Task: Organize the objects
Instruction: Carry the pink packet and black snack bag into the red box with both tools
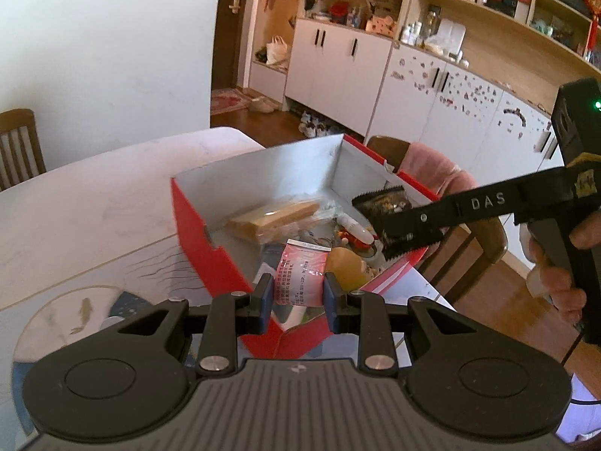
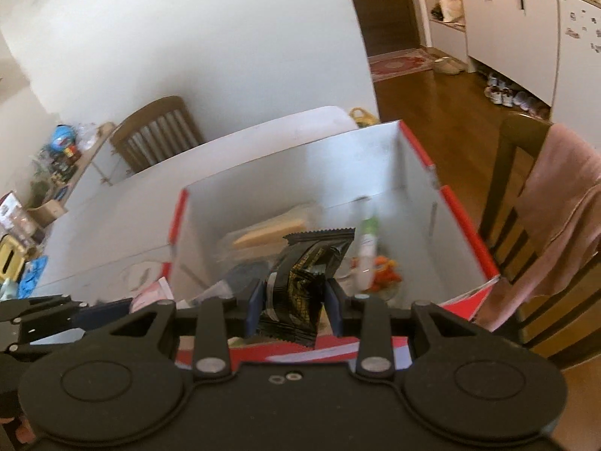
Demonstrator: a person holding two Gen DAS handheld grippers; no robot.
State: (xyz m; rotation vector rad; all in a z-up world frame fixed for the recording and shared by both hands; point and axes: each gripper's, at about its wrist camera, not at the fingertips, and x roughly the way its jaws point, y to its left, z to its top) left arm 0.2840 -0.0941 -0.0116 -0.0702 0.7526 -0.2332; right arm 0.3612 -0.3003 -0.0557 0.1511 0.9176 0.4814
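So the pink sachet (image 1: pixel 299 276) is pinched between the blue pads of the left hand-held gripper (image 1: pixel 298 297), jaws closed on its lower part, and it stands upright with its long axis running away from the camera, crimped top edge pointing toward the box. It has rows of dark printed text on it, too small and blurry for me to read. It hangs just above the near corner of the red box (image 1: pixel 195 233), which has white inner walls and sits on the white table (image 1: pixel 86 203). The right hand-held gripper (image 2: pixel 295 298) is clamped on a black snack packet (image 2: pixel 304 274) with gold print, also upright, serrated top edge pointing away, over the box's near edge; I can't make out the lettering. In the left view that gripper's arm reaches in from the right and carries the letters "DAS". Inside the box there's a tan block in clear wrap (image 1: pixel 274 218), a white tube (image 2: pixel 366 251) and something orange-red (image 2: pixel 387 268). A wooden chair with a pink cloth (image 2: pixel 556 218) stands just beside the table.
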